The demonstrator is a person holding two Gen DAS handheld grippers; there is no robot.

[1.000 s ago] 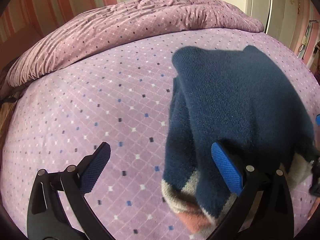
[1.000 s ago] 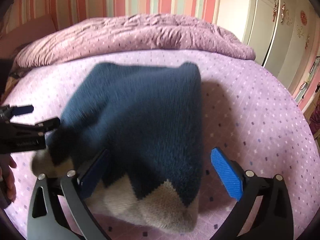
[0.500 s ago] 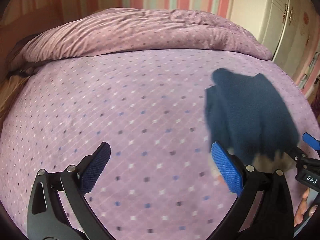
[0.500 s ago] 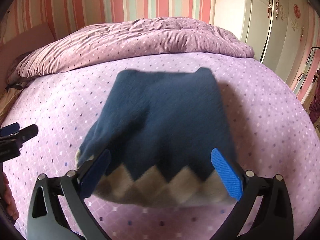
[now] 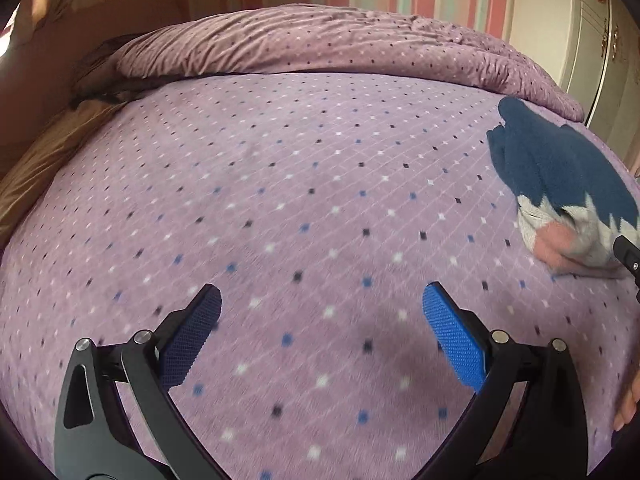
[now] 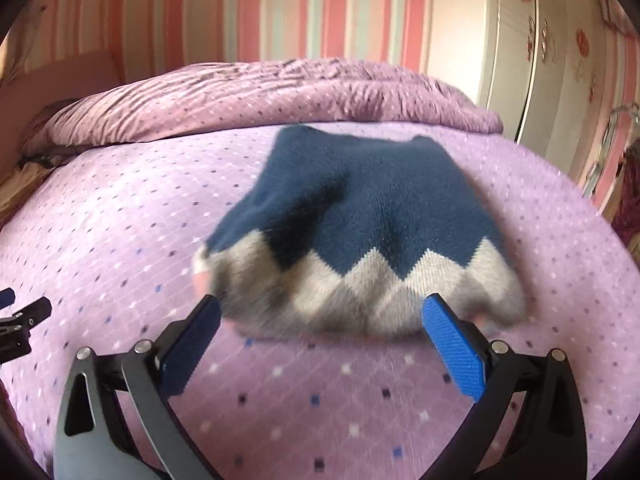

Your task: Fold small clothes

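Note:
A small folded knit sweater (image 6: 368,232), navy with a grey zigzag band and a pink edge, lies on the purple dotted bedspread (image 6: 120,240). In the right wrist view it rests just beyond my right gripper (image 6: 322,342), which is open with nothing between its blue pads. In the left wrist view the sweater (image 5: 560,176) sits far to the right, well apart from my open left gripper (image 5: 322,340), which hovers over bare bedspread (image 5: 280,200). The tip of the right gripper (image 5: 628,252) shows at that view's right edge, and the left gripper (image 6: 20,320) at the right wrist view's left edge.
A rumpled purple duvet (image 6: 260,96) is piled along the far side of the bed. A striped wall (image 6: 280,8) stands behind it and a white wardrobe (image 6: 520,60) at the right. A tan sheet (image 5: 36,160) shows at the bed's left edge. A fingertip (image 5: 628,404) shows at lower right.
Both grippers have drawn back from the sweater, which now lies free on the bed. The left gripper has swung left, so the sweater slid to its view's right edge.

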